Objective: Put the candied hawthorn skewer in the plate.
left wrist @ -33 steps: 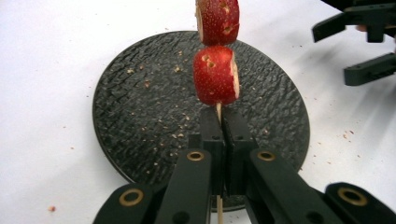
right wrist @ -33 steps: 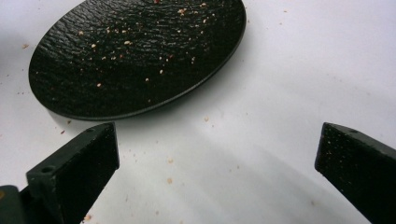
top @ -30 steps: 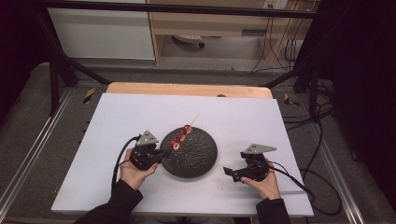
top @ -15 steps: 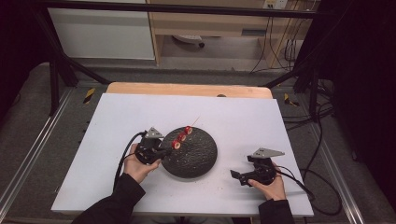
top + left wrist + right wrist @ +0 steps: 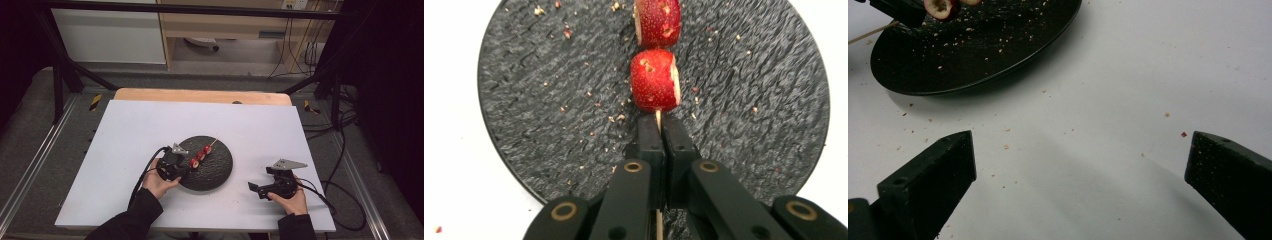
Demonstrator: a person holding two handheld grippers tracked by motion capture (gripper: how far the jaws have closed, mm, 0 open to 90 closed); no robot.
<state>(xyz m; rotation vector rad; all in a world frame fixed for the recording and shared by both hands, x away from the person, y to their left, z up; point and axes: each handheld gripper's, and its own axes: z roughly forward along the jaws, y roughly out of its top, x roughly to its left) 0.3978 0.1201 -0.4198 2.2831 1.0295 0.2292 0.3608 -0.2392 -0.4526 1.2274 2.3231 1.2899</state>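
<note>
High view, white table (image 5: pixel 130 140), left gripper (image 5: pixel 186 167) clamping skewer (image 5: pixel 202 153), right gripper (image 5: pixel 256 189) agape.

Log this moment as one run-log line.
left claw: shut on skewer | fruit pieces: threaded, over black plate | right claw: open, holding nothing, above white table

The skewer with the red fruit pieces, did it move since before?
Yes. The skewer sank lower and toward the near-left of the black plate, held by the left gripper.
</note>
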